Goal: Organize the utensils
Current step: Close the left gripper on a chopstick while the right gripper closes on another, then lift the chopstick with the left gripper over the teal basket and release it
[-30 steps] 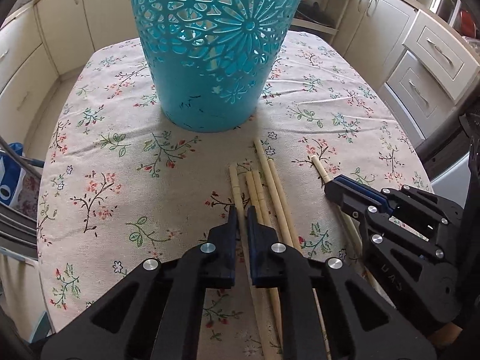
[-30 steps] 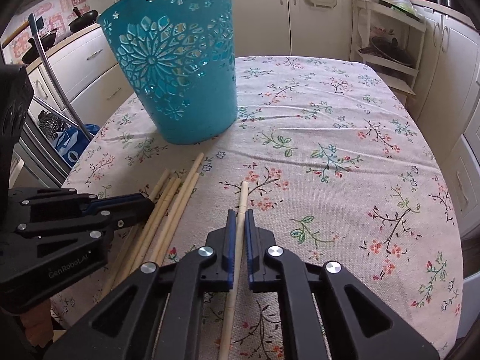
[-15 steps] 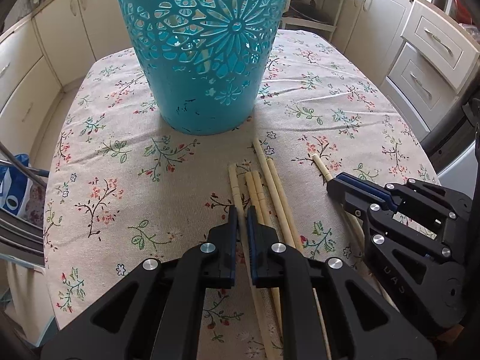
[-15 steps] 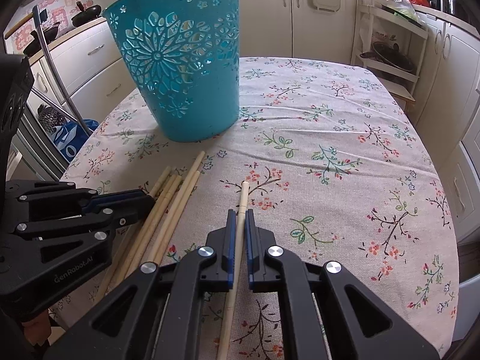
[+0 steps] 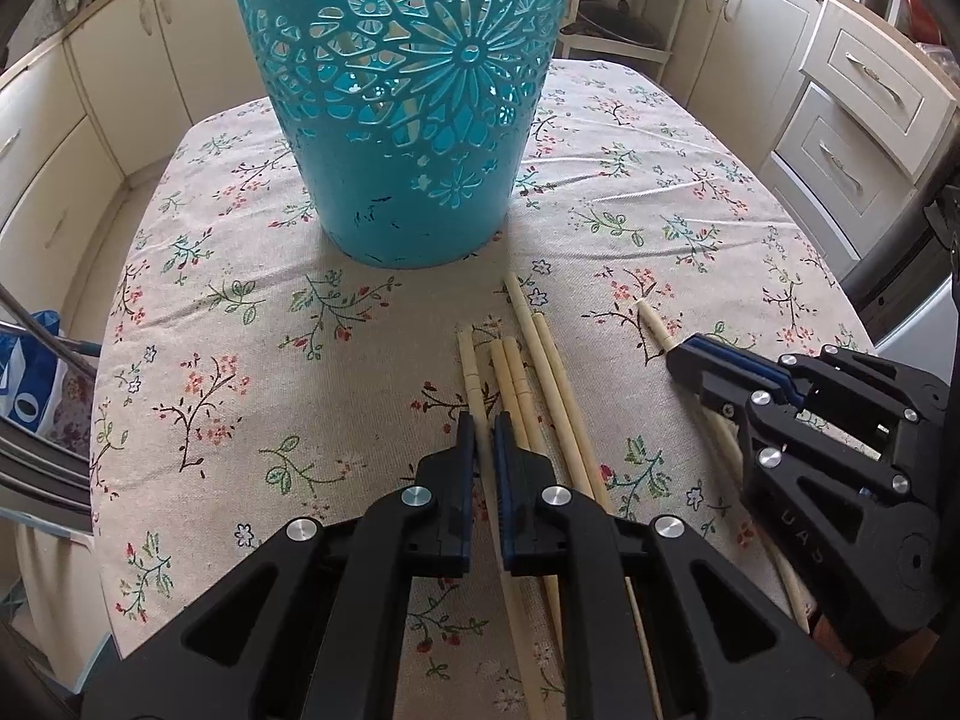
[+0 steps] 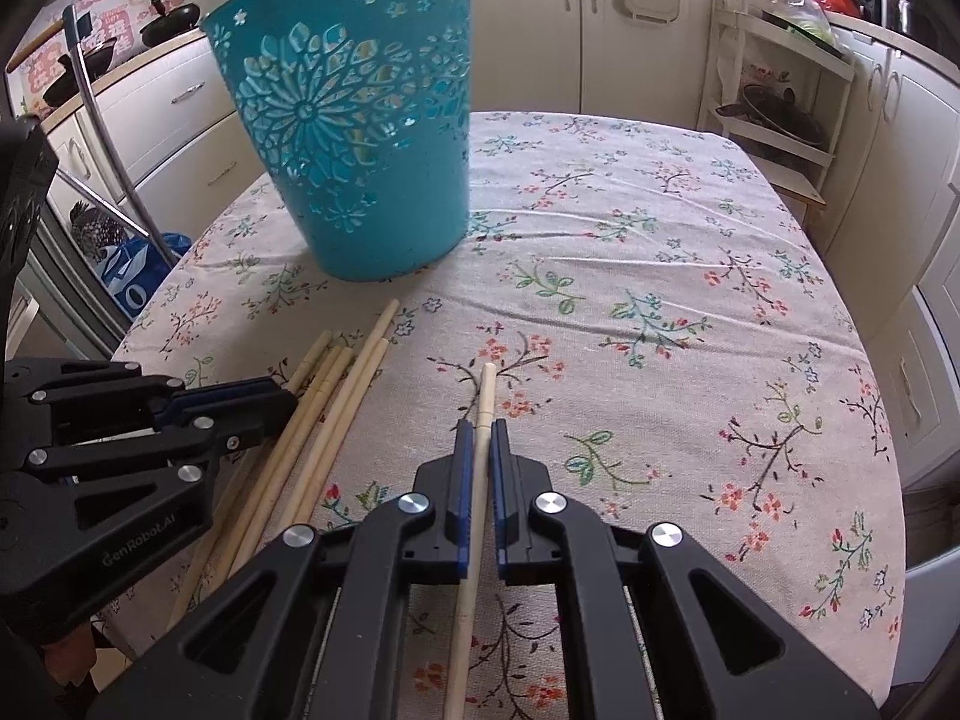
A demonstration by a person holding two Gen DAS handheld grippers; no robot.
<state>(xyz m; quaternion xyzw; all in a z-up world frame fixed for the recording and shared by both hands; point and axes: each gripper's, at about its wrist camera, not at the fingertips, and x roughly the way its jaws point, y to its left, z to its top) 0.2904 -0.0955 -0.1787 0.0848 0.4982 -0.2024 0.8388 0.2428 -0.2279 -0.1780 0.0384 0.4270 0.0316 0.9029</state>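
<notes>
A teal cut-out basket (image 5: 414, 120) stands upright on the floral tablecloth (image 5: 240, 360). In front of it lie several pale wooden chopsticks (image 5: 546, 372), side by side. My left gripper (image 5: 483, 426) is shut on the leftmost chopstick (image 5: 467, 360), whose tip points toward the basket. In the right wrist view my right gripper (image 6: 480, 432) is shut on a separate single chopstick (image 6: 487, 390), to the right of the chopstick bundle (image 6: 336, 408). The basket (image 6: 372, 150) is ahead and to the left there. Each gripper shows in the other's view: right gripper (image 5: 681, 357), left gripper (image 6: 285, 399).
The table sits among cream kitchen cabinets (image 5: 858, 96). A shelf rack holding pans (image 6: 774, 114) stands past the far table edge. A blue bag (image 6: 129, 276) and metal bars (image 6: 114, 150) are off the left side. Bare cloth (image 6: 660, 300) stretches right of the basket.
</notes>
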